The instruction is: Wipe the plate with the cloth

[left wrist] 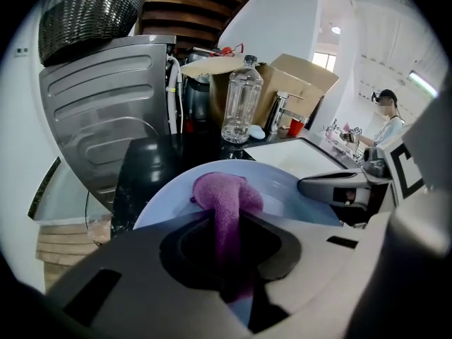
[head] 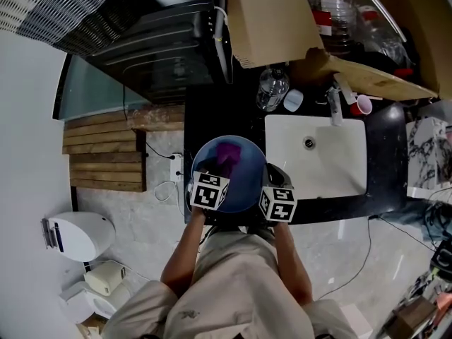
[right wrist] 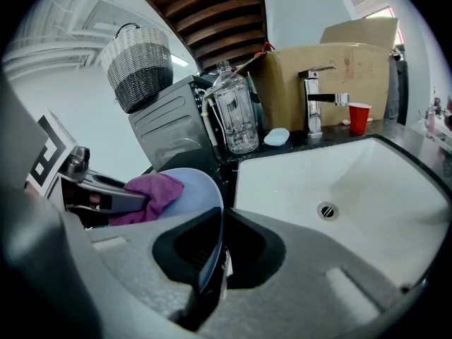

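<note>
Pointing forward across plate (left wrist: 286, 188), cloth (left wrist: 222, 198)

Light blue plate with a purple cloth on it, both gripped.

The plate (head: 246, 183) is round, smooth and light blue, with its hollow side facing up. It is at the front edge of the dark surface (head: 205, 119), just left of the white sink (head: 342, 157). The right tongs (right wrist: 210, 256) are closed on its near rim. The cloth (left wrist: 224, 193) is soft purple terry, bunched into a lump that lies on the plate's inner face. Its tail is pinched between the left tongs (left wrist: 229, 249).
</note>
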### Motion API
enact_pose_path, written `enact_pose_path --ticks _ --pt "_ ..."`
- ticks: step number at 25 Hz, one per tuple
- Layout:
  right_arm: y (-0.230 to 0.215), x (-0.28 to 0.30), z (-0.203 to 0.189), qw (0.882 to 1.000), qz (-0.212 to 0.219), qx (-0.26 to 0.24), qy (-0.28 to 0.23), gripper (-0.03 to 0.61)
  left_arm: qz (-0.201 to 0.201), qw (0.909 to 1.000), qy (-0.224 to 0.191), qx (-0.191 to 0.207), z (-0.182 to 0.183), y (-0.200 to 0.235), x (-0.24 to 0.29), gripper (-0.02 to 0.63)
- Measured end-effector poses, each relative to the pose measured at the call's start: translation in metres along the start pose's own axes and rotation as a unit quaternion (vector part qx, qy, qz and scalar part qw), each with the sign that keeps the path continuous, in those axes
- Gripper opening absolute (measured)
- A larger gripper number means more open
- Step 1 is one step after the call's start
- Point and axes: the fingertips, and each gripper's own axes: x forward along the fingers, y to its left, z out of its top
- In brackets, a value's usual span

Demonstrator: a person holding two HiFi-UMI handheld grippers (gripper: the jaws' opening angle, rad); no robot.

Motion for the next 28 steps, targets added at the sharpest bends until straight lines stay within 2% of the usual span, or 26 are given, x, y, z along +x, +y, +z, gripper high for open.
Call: enact_pose_path --ticks 9,18,28 --pt "-0.001 0.000 0.001 1.000 -0.010 -0.004 0.000 0.020 0.016 0.9998 0.006 0.007 -0.011 -0.001 -0.012 0.060" --pt "-0.001 0.000 0.001 1.000 -0.013 -0.002 -0.001 0.020 0.002 0.9991 0.034 0.025 -0.027 -0.021 -0.019 0.060" --pt "-0.001 0.001 0.002 1.000 -0.012 0.001 -0.001 0.021 -0.015 0.9985 0.042 0.031 -0.035 -0.040 -0.020 0.060"
